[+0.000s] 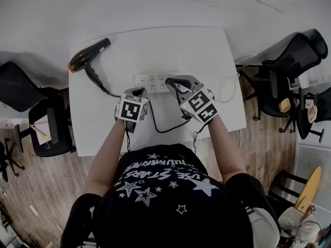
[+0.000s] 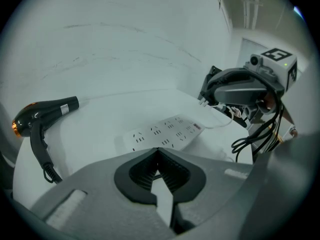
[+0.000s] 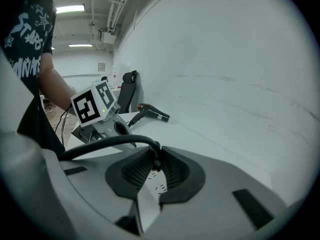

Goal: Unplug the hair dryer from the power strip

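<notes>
The black hair dryer (image 1: 88, 56) (image 2: 40, 116) (image 3: 152, 112) lies at the table's far left. The white power strip (image 1: 152, 80) (image 2: 162, 132) lies in the middle, and every socket I can see on it is bare. My right gripper (image 1: 176, 81) (image 3: 156, 156) is shut on the dryer's black plug (image 3: 156, 153), held above the strip's right end. The black cord (image 1: 160, 128) (image 3: 100, 143) loops from it back over the table. My left gripper (image 1: 136, 91) (image 2: 159, 151) hangs just in front of the strip's left end, shut with nothing between its tips.
The strip's white cable (image 1: 227, 94) runs off toward the table's right edge. The white table (image 1: 207, 50) stands against a white wall. Black office chairs stand to the left (image 1: 23, 89) and right (image 1: 295, 56). Bare table surface lies beyond the strip.
</notes>
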The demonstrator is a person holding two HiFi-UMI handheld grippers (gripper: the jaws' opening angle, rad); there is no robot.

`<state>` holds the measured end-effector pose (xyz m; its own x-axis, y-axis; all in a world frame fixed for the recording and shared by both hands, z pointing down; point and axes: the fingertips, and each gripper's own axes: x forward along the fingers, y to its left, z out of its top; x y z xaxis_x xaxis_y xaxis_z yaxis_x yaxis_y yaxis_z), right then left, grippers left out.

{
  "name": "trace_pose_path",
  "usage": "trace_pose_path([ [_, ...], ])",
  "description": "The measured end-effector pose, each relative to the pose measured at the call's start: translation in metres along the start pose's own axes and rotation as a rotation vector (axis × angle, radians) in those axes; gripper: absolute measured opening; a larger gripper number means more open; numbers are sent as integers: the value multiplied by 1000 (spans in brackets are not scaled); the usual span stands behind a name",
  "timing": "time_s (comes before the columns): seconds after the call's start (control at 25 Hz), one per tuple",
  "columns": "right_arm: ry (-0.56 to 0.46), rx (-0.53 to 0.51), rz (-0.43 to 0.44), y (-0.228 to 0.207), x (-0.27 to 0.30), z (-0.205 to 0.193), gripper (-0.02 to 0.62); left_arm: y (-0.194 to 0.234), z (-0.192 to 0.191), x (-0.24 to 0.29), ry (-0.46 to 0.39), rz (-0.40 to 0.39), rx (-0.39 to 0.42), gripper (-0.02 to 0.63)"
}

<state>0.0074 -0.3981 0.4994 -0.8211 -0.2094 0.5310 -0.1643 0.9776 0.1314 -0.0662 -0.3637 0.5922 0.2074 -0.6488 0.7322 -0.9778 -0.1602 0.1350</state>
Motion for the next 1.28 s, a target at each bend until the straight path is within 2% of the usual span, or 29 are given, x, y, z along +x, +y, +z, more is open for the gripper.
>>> trace_pose_path([
  [0.28, 23, 23, -61, 21, -2, 8, 60, 1, -7, -34, -45, -65, 24, 8],
  [0.68, 44, 58, -133, 74, -9, 17, 60, 5, -32, -78, -81, -143, 54, 8],
  [0.96, 42, 94, -206, 108, -17, 26, 60, 7, -39, -112, -163, -192, 56, 8],
  [1.28, 38, 146, -302, 152, -24, 32, 61, 12, -58, -143, -185, -278, 96, 8],
])
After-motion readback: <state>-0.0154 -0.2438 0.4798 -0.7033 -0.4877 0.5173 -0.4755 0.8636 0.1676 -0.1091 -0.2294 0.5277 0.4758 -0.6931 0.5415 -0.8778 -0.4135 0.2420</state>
